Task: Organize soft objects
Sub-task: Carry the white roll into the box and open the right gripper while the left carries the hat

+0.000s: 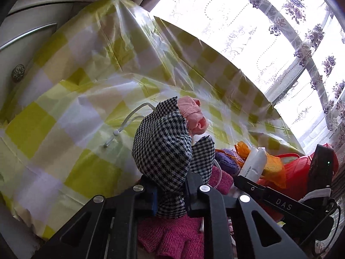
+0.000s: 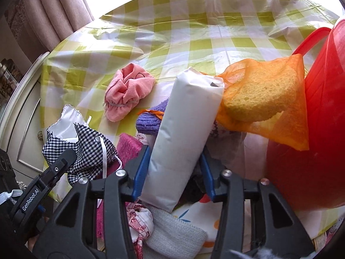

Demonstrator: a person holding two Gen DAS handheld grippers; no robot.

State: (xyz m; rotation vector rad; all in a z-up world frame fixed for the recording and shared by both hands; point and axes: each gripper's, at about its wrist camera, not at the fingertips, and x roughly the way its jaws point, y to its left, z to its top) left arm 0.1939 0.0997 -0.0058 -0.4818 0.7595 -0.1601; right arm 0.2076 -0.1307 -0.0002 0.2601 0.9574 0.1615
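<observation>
Left gripper (image 1: 170,196) is pinching the houndstooth pouch (image 1: 163,149) tight, hiding its lower end; right gripper (image 2: 174,172) is clamping the white packet (image 2: 185,133) (its near end is covering cloths beneath). Far right, the red basket (image 2: 312,129) is running out of frame.

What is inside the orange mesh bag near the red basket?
A yellow sponge shows through the orange mesh bag. Its lower end rests against the red basket; anything deeper is hidden.
</observation>
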